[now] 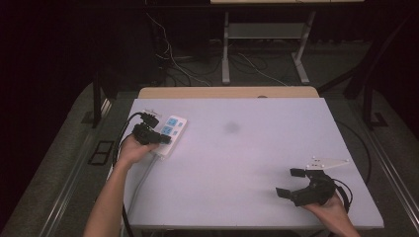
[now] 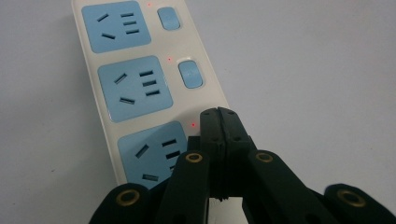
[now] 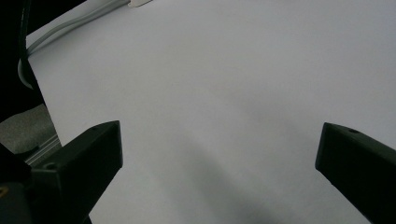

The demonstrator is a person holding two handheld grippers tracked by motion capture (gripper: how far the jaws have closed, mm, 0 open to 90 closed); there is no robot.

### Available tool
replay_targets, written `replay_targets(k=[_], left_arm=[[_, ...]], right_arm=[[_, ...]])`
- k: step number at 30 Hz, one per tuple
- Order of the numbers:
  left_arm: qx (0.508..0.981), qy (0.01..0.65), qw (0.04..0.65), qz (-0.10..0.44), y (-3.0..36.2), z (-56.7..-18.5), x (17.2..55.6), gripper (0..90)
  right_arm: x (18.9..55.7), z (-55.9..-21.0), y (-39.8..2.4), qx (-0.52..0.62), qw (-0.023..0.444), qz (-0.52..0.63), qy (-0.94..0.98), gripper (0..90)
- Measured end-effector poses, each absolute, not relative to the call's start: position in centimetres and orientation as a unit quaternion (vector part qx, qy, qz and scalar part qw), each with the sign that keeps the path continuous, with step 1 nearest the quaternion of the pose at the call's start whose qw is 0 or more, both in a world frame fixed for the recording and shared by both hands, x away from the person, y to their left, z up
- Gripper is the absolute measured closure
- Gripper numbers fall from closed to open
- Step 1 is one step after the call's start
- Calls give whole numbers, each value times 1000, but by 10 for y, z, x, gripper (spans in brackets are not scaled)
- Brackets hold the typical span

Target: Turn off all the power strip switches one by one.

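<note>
Item: power strip [image 2: 140,88], cream body, lying flat near the left edge of the tabletop [image 1: 247,148], its grey cable running off toward my side.

Left tool [image 2: 218,116]: jaws closed tight together, nothing between them, tip resting at the strip's right edge where the nearest switch should sit. That switch is hidden under the tip, so I cannot tell whether it is pressed. In the high view the left tool [image 1: 165,139] lies over the near end of the strip.

Right tool [image 1: 290,182]: jaws spread wide, empty, parked on the bare tabletop at the near right, well apart from the strip.

Step in hand, as I judge it: pushing the nearest rocker switch with the closed tip.
- Keep the jaws shut so the tip acts as one blunt finger.
- Press straight down on the rocker, not on the blue socket face beside it.
- The strip is light and unheld; a slanted push could slide it, so push vertically or steady it with the right tool.

Count:
- Power strips: one.
- Blue sockets [image 2: 134,87] seen in the left gripper view: three.
- Blue switches [image 2: 190,73] visible: two.
- Small red lamps [image 2: 169,59]: three, all lit.
- Tools: two.
</note>
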State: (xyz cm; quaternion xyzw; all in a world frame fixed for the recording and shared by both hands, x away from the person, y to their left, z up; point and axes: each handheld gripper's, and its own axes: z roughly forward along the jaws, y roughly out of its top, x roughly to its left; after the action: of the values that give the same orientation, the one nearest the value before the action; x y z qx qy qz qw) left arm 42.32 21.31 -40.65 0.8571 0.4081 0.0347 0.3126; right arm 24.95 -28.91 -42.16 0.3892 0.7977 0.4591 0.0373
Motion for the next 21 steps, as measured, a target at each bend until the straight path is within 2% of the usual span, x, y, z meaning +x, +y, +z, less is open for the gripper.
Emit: replay_targets(k=[21], left_arm=[[841, 424, 334, 45, 214, -411, 418, 899]], right_arm=[[250, -422, -290, 389, 39, 456, 800, 5]])
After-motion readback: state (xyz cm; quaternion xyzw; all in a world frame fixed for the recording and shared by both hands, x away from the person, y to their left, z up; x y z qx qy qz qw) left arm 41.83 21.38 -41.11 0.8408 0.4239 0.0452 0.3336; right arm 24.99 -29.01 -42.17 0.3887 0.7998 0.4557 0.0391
